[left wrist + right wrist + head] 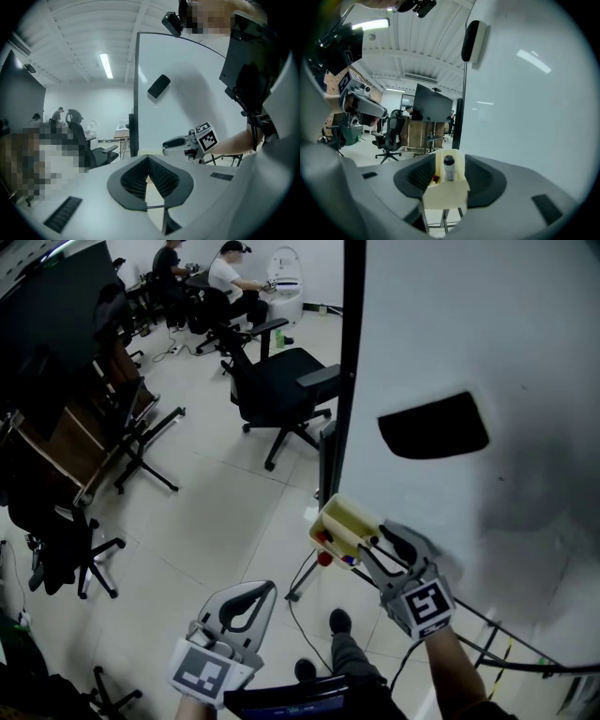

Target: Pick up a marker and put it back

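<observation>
A person stands at a large white whiteboard [487, 334] with a two-jaw claw in each hand. A small cream plastic marker holder [445, 194] is fixed at the board's left edge. In it stands the white-barrelled marker with a black cap [449, 169], upright against the holder's back wall, cap uppermost. Something red lies low in the holder beside it, too hidden to identify.

The right claw [375, 538] is spread wide. Its jaws pass either side of the whole holder, with the marker centred between them and held by nothing. The left claw [148, 164] hangs lower and well apart, its jaws pressed together at the tips and empty.

The step in hand looks like reaching in for the marker. To do it well, the right claw should rise so its jaws clear the holder's side walls. It should then close on the barrel just under the cap and lift straight up along the holder. Squeezing at this height would likely catch the holder rather than the marker.
</observation>
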`<act>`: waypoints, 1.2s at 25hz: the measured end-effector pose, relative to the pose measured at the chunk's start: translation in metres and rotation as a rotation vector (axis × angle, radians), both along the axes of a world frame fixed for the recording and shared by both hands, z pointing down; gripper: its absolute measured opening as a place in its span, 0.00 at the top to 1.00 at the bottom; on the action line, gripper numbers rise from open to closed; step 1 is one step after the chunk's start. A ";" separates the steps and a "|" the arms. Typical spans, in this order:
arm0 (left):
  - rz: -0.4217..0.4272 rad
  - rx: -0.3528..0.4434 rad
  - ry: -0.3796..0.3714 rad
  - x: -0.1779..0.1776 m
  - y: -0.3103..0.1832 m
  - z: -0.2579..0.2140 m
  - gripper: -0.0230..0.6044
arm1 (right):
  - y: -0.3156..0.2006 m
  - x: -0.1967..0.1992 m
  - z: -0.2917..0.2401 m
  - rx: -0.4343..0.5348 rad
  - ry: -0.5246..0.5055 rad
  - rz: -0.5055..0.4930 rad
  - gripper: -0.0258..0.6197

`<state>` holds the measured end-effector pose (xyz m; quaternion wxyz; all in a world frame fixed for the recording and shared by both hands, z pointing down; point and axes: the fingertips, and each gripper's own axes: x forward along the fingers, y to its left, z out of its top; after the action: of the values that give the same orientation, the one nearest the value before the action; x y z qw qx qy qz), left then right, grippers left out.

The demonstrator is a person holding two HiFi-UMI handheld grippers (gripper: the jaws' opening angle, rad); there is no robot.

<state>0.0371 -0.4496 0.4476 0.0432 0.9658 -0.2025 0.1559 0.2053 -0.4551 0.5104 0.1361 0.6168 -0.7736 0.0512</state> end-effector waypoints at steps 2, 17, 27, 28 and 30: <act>-0.004 -0.006 0.002 0.001 -0.002 0.002 0.97 | -0.001 0.001 0.002 0.002 0.001 0.004 0.65; -0.016 -0.007 -0.002 -0.008 0.006 0.003 0.97 | 0.002 0.005 -0.007 0.051 0.040 0.048 0.84; -0.049 0.014 0.042 -0.027 0.009 -0.017 0.97 | 0.003 -0.015 -0.071 0.174 0.040 0.026 0.84; -0.053 0.021 0.047 -0.029 0.010 -0.020 0.97 | 0.004 -0.018 -0.079 0.188 0.039 0.019 0.84; -0.063 0.038 0.056 -0.036 0.010 -0.029 0.97 | 0.004 -0.027 -0.094 0.215 0.041 0.005 0.84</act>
<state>0.0011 -0.4391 0.4188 0.0354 0.9637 -0.2342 0.1235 0.1786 -0.4511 0.4164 0.0848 0.6307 -0.7701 -0.0444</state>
